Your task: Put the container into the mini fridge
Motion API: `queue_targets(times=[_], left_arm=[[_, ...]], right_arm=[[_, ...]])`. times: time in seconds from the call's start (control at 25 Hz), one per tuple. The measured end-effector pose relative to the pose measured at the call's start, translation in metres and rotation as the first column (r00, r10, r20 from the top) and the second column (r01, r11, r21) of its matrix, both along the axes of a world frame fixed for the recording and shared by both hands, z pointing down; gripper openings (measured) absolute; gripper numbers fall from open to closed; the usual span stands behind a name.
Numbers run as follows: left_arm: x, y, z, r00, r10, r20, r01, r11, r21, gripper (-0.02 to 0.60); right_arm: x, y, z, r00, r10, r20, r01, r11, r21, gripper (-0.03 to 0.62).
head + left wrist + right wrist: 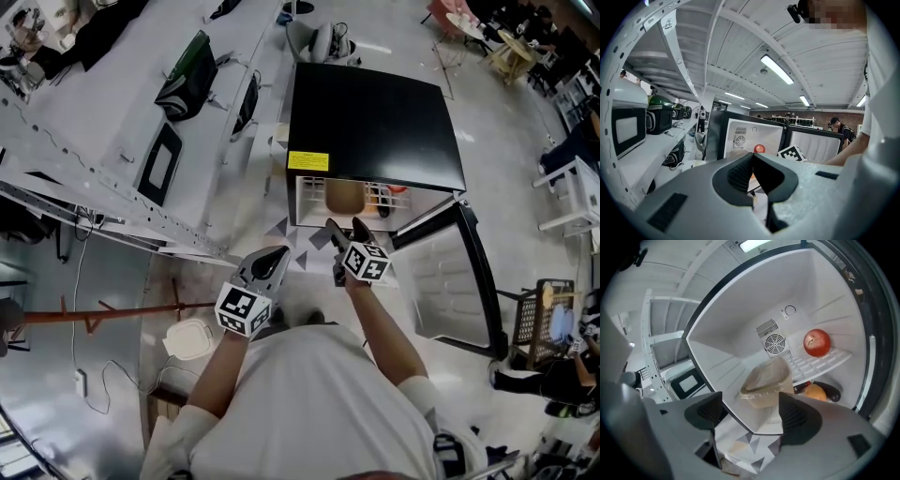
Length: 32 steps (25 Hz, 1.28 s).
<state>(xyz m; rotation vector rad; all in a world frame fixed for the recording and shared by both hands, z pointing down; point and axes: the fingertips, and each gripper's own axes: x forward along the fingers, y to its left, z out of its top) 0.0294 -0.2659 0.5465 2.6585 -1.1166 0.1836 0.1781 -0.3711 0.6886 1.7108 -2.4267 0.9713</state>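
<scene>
The container (766,380) lies inside the mini fridge (740,333), left of the apple (817,342).

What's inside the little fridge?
The mini fridge holds a clear lidded container, a red apple on the white shelf, and an orange fruit beside something dark under it. The right gripper covers whatever lies nearer.

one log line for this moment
container: inside mini fridge | door: open | right gripper: open, empty | left gripper: shut, empty

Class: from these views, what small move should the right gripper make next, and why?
Probably draw the right gripper back from the mini fridge: its jaws stand apart, the container already sits inside, clear of them, and the door is open.
</scene>
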Motion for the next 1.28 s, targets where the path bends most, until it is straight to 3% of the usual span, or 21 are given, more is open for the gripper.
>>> queue_targets(times=[0.24,0.68,1.04,1.28], left_arm=[[-0.01,-0.003,0.002,0.999,-0.033,0.001,0.033,0.999,-0.006,0.005],[-0.02,-0.007,0.002,0.997,-0.08,0.0,0.08,0.997,-0.007,0.005],[-0.017,-0.004,0.0,0.996,-0.086,-0.014,0.086,0.996,-0.012,0.005],[-0.009,0.004,-0.001,0.997,-0.075,-0.016,0.075,0.997,-0.008,0.005]], right_arm=[[-0.007,-0.009,0.001,0.995,-0.048,-0.084,0.049,0.999,0.014,0.385],[-0.014,-0.03,0.001,0.985,-0.088,-0.145,0.092,0.995,0.024,0.384],[-0.012,-0.028,-0.002,0.983,-0.118,-0.144,0.12,0.993,0.006,0.382],[-0.006,-0.014,-0.022,0.983,-0.117,-0.141,0.124,0.991,0.045,0.374]])
